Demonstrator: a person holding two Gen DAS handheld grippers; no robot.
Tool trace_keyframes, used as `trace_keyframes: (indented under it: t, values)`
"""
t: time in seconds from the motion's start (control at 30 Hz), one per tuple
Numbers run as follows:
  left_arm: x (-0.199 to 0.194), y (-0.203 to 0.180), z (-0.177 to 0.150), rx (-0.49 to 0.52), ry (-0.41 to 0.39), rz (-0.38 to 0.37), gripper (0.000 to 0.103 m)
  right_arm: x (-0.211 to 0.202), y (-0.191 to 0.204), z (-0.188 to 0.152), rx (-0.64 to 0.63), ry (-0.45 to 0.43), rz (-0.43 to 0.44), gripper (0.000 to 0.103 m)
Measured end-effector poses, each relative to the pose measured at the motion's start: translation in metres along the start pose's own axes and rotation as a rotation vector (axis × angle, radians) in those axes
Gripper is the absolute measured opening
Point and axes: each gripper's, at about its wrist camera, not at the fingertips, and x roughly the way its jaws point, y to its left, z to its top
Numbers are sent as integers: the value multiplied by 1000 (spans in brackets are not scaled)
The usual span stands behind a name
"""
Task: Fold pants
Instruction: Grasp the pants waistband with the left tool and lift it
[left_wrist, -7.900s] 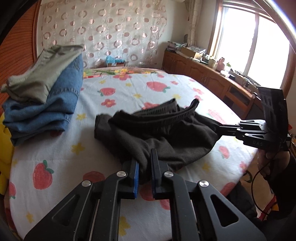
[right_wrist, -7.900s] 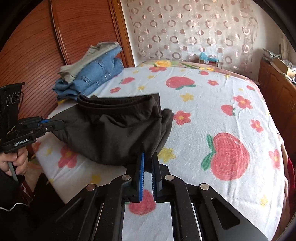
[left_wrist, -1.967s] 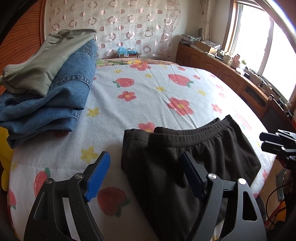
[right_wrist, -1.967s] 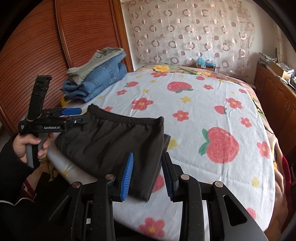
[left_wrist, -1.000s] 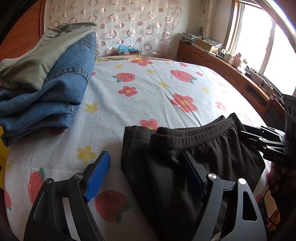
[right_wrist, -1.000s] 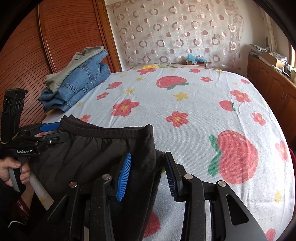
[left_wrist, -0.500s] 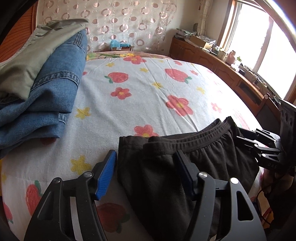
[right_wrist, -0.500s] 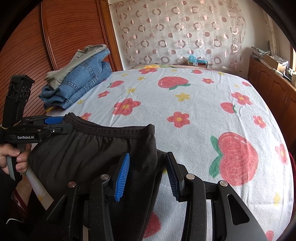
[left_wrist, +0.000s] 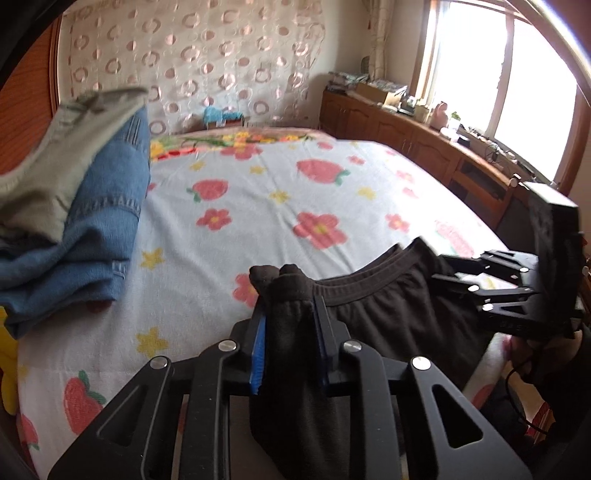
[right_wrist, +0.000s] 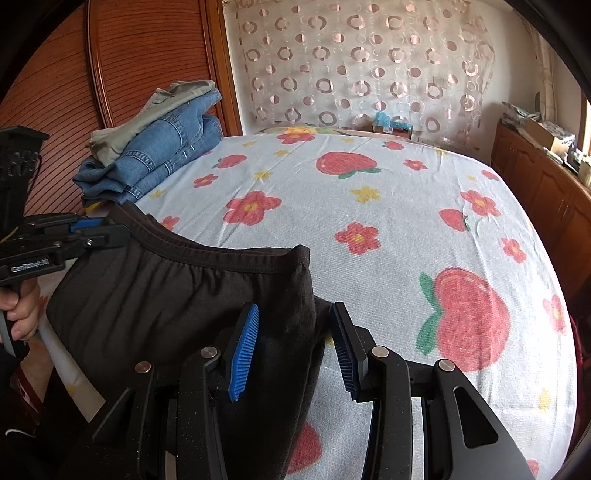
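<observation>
Dark brown pants (left_wrist: 384, 317) lie at the near edge of the bed, waistband toward the far side; they also show in the right wrist view (right_wrist: 166, 302). My left gripper (left_wrist: 288, 314) is shut on the pants' left waistband corner, with the cloth bunched up between the blue pads. My right gripper (right_wrist: 295, 332) is open, its jaws astride the right edge of the pants just below the waistband corner. Each gripper shows in the other's view, the right (left_wrist: 495, 291) and the left (right_wrist: 74, 236).
A stack of folded blue jeans (left_wrist: 99, 236) with a grey-green garment (left_wrist: 55, 162) on top sits at the bed's left side, also in the right wrist view (right_wrist: 159, 147). The strawberry-print sheet (right_wrist: 406, 221) stretches beyond. Wooden cabinets (left_wrist: 424, 144) line the right wall.
My left gripper has shut on the waistband corner and bunched the cloth; half a second ago it was open around it. My right gripper stays open at the pants' right edge.
</observation>
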Motion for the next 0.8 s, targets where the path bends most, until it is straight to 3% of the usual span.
trace_keyframes:
  t: [0.2,0.33,0.8]
  values:
    - [-13,-10,1,23,-49,8,20,-1,2,-1,-18,1,11,30]
    - [-15,-13,-1,23,-63,15,17,-3,3,-2,4,10,60,15]
    - [-43,-25,2,22,-158,2,12,-40,9,-1,-3,-111,77,12]
